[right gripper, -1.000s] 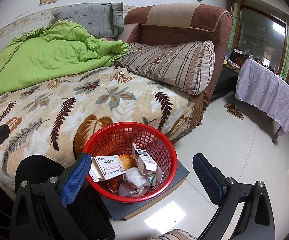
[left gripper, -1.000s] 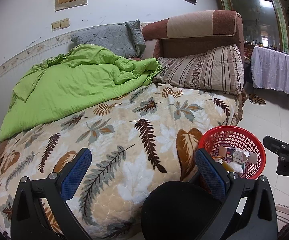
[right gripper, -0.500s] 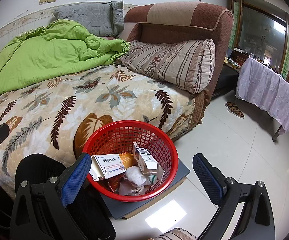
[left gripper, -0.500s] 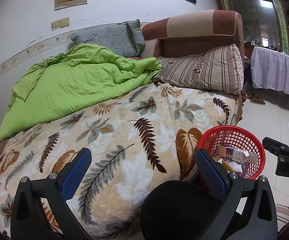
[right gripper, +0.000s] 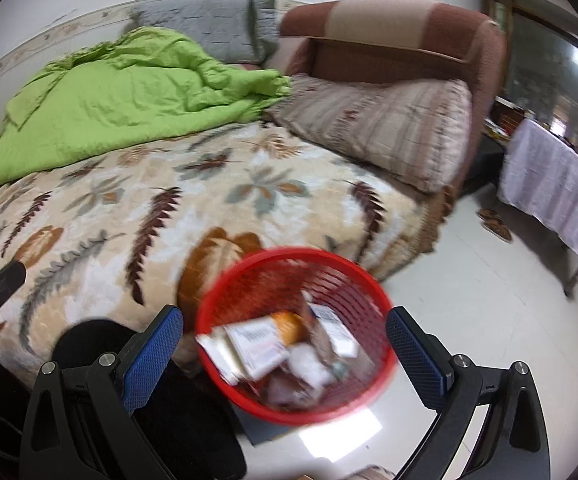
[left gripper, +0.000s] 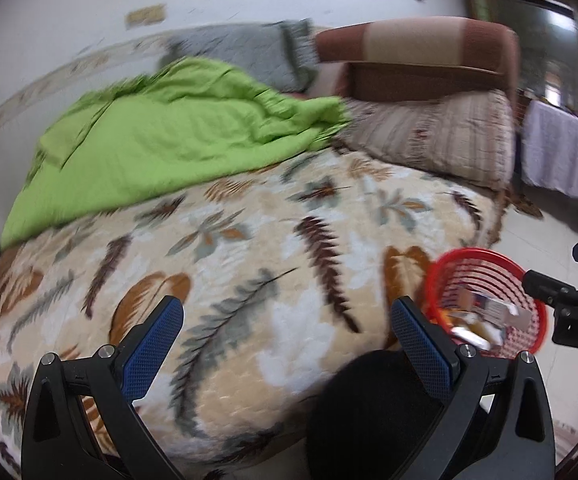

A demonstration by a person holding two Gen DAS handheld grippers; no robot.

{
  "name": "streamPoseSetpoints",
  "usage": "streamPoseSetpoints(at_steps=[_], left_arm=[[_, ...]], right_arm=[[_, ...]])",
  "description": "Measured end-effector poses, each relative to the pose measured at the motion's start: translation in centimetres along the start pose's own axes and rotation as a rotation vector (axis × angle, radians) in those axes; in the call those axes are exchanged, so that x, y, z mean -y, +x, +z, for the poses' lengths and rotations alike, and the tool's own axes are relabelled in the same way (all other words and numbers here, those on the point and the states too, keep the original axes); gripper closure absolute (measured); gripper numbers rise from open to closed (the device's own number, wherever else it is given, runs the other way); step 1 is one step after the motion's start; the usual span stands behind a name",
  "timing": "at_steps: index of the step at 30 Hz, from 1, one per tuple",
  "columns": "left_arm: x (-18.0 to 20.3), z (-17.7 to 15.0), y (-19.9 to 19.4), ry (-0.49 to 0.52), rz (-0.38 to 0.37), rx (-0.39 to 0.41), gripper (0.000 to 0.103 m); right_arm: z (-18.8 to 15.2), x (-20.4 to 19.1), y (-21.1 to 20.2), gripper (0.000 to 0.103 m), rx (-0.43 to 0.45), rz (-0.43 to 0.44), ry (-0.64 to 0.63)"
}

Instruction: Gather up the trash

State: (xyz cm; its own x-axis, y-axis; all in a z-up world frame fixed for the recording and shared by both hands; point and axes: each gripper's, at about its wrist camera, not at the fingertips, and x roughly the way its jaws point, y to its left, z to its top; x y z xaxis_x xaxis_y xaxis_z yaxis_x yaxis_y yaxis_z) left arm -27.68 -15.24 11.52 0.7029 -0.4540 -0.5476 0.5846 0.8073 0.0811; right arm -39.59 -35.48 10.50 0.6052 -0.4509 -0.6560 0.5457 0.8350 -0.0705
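Note:
A red mesh basket (right gripper: 369, 292) stands on a flat grey board on the floor beside the bed and holds several pieces of trash: white cartons (right gripper: 261, 346), an orange packet and crumpled wrappers. It also shows at the right of the left wrist view (left gripper: 485, 264). My right gripper (right gripper: 285, 336) is open and empty, its fingers either side of the basket, above it. My left gripper (left gripper: 287, 328) is open and empty over the bed's near edge. Both views are blurred.
The bed (left gripper: 249, 240) has a leaf-print blanket, a green quilt (left gripper: 161, 140), a grey pillow (right gripper: 209, 28) and a striped pillow (right gripper: 389, 128) against a brown headboard. A table with a lilac cloth (right gripper: 557, 184) and slippers (right gripper: 497, 226) stand on the tiled floor at right.
Both cameras have swung left and now blur. The basket has shifted right in both views and sits between my right gripper's fingers. Both grippers stay open.

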Motion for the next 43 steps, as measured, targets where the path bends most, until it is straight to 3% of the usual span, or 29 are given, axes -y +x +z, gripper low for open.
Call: streamPoseSetpoints(at_steps=[5, 10, 16, 20, 24, 31, 38, 43], left_arm=[[-7.0, -0.3, 2.2, -0.124, 0.175, -0.062, 0.0], [-14.7, -2.1, 5.9, -0.266, 0.313, -0.203, 0.0], [-20.5, -2.9, 11.0, -0.318, 0.355, -0.314, 0.0], [-23.2, -2.8, 14.2, -0.341, 0.357, -0.337, 0.0], [-25.4, -3.3, 16.4, -0.412, 0.337, -0.345, 0.0], [-28.4, -3.4, 18.7, -0.491, 0.327, -0.331, 0.0], [-28.3, -3.2, 20.1, -0.429, 0.372, -0.372, 0.0], [-28.8, -3.3, 20.1, -0.436, 0.355, -0.364, 0.0]], right_arm=[[4.5, -6.1, 3.5, 0.001, -0.025, 0.13, -0.103], [8.0, -14.2, 8.5, 0.001, -0.069, 0.265, -0.191], [9.6, -26.0, 16.9, 0.001, -0.171, 0.337, -0.32], [10.0, -30.1, 21.7, 0.001, -0.242, 0.358, -0.31], [10.0, -32.5, 24.5, 0.001, -0.243, 0.336, -0.286], [10.2, -32.9, 25.6, 0.0, -0.204, 0.34, -0.242], [10.2, -32.7, 25.8, 0.0, -0.192, 0.35, -0.236], [10.1, -32.8, 25.7, 0.0, -0.192, 0.35, -0.236]])
